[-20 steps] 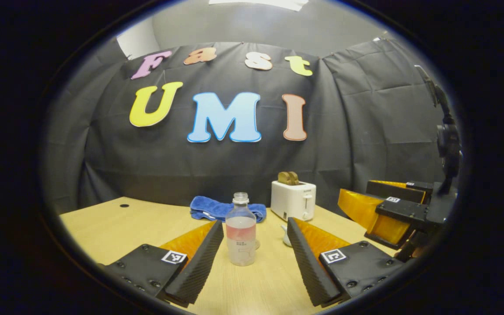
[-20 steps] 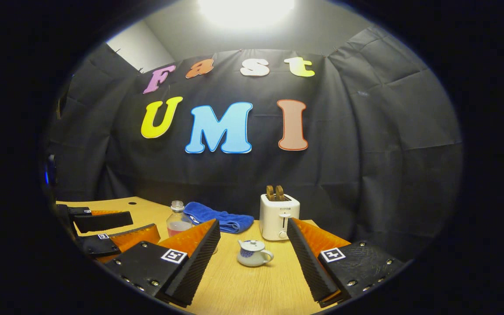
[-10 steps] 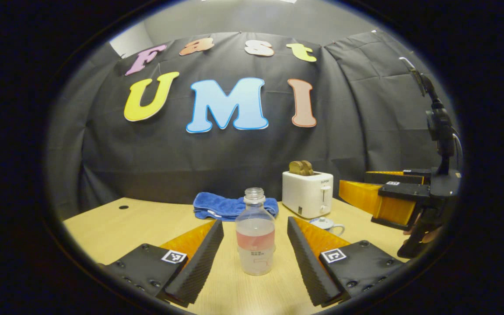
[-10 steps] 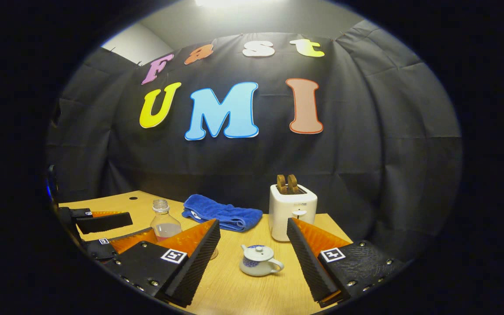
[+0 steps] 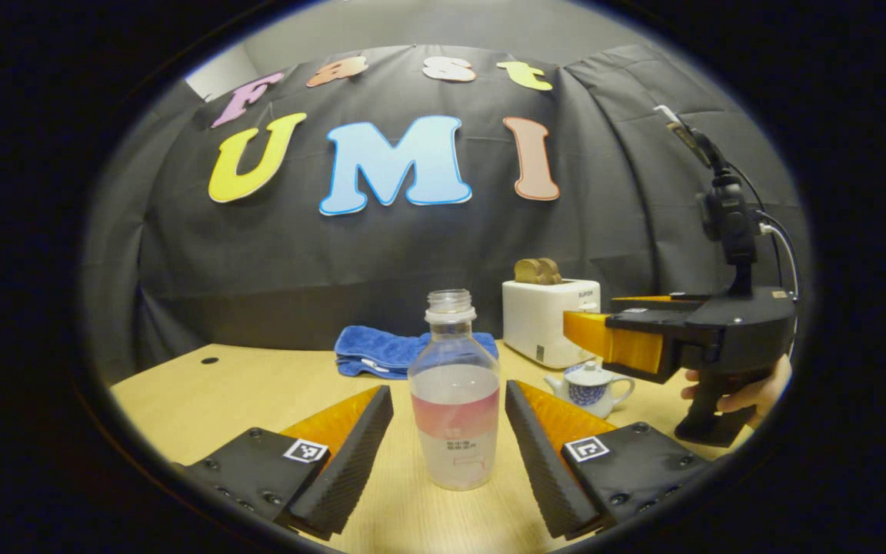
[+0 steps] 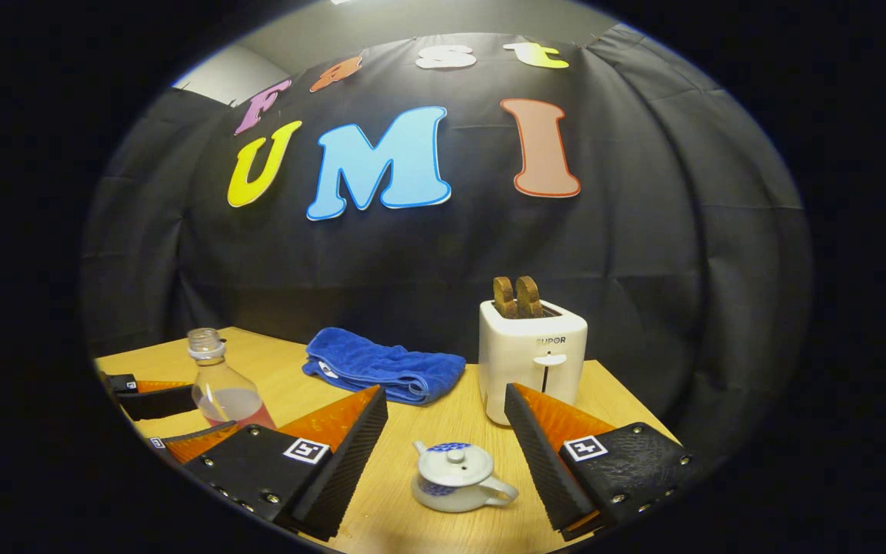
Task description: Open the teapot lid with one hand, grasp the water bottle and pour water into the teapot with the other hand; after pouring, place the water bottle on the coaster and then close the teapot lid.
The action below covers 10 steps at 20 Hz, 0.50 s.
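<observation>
One clear plastic bottle (image 5: 454, 400), uncapped, stands on the wood-grain counter (image 5: 204, 392) between the ridged fingers of the open left hand-held gripper (image 5: 449, 454). Right of the bottle, the open right hand-held gripper (image 6: 445, 454) flanks one lidded white ceramic teapot (image 6: 458, 485).

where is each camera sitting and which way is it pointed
Left gripper view: rides on the left tool, low over the table, facing the booth's back wall; its open fingers flank the water bottle; the right tool and a hand show at right.
Right gripper view: rides on the right tool, facing the same wall; its open fingers frame the teapot, lid on.
Shared: bottle, teapot, blue towel, toaster, table.
</observation>
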Each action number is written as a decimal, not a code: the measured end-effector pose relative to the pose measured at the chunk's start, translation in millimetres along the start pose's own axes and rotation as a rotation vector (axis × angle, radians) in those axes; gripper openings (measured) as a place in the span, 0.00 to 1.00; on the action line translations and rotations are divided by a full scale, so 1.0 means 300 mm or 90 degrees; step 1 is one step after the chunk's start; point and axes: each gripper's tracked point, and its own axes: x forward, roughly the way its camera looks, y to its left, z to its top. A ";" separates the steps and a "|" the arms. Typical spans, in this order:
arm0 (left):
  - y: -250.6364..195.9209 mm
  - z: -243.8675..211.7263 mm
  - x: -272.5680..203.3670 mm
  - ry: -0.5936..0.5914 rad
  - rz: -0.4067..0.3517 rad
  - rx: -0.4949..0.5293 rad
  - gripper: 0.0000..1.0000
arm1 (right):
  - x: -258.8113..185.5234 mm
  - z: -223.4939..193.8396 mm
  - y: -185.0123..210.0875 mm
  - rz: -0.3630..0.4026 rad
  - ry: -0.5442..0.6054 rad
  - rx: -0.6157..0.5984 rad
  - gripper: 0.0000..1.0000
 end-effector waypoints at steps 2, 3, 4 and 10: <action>-0.010 -0.011 0.028 -0.004 -0.003 0.009 0.99 | 0.046 -0.031 0.002 0.007 -0.005 0.018 0.95; -0.017 -0.029 0.045 0.001 -0.008 0.008 0.99 | 0.066 -0.056 0.011 0.018 0.003 0.035 0.95; -0.023 -0.042 0.056 0.007 -0.011 0.003 0.99 | 0.084 -0.091 0.013 0.022 0.016 0.050 0.95; -0.029 -0.060 0.108 0.014 -0.026 -0.021 0.99 | 0.147 -0.189 -0.013 0.009 0.064 0.036 0.89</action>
